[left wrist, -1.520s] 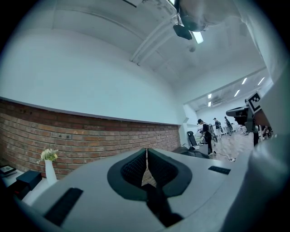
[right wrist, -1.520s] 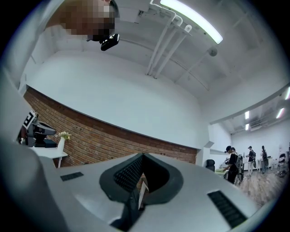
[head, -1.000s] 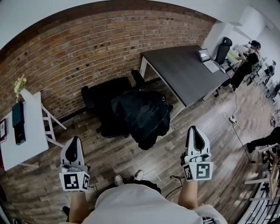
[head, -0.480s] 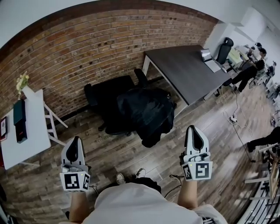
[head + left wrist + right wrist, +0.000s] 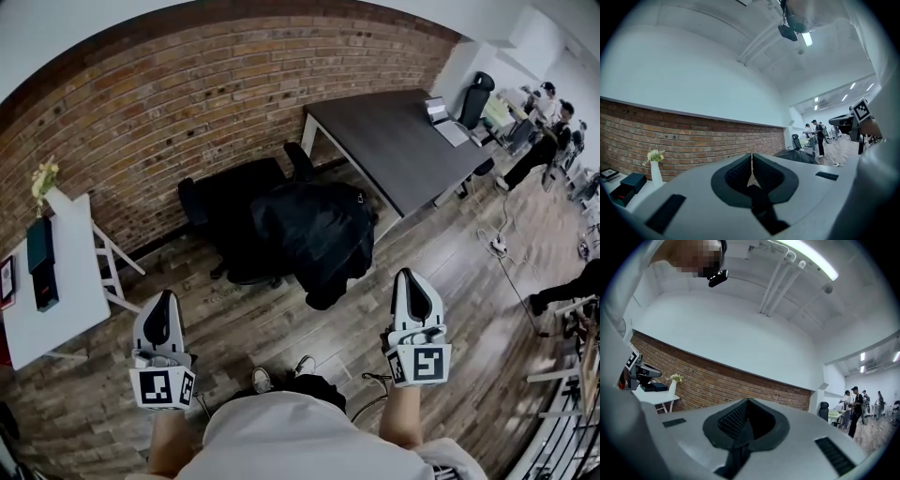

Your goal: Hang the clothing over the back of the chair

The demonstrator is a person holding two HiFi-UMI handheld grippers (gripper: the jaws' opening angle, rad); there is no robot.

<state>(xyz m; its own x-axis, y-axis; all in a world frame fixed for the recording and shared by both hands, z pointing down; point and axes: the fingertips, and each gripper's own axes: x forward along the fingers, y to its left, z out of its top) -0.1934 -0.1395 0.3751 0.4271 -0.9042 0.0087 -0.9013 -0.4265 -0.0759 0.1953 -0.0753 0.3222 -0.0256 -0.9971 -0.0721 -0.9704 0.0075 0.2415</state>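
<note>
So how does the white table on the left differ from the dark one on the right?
The white table looks smaller; the dark table is much larger. The white table carries a vase of flowers and a dark box; the dark table carries a laptop. Both have white legs and flank the chair.

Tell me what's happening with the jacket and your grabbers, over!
Left gripper shut, empty. Right gripper shut, empty. Black jacket draped over office chair back. Only wooden floor in between.

Brick wall (image 5: 187, 94), wood floor (image 5: 281, 328), dark table (image 5: 394, 150), white table (image 5: 66, 291)
</note>
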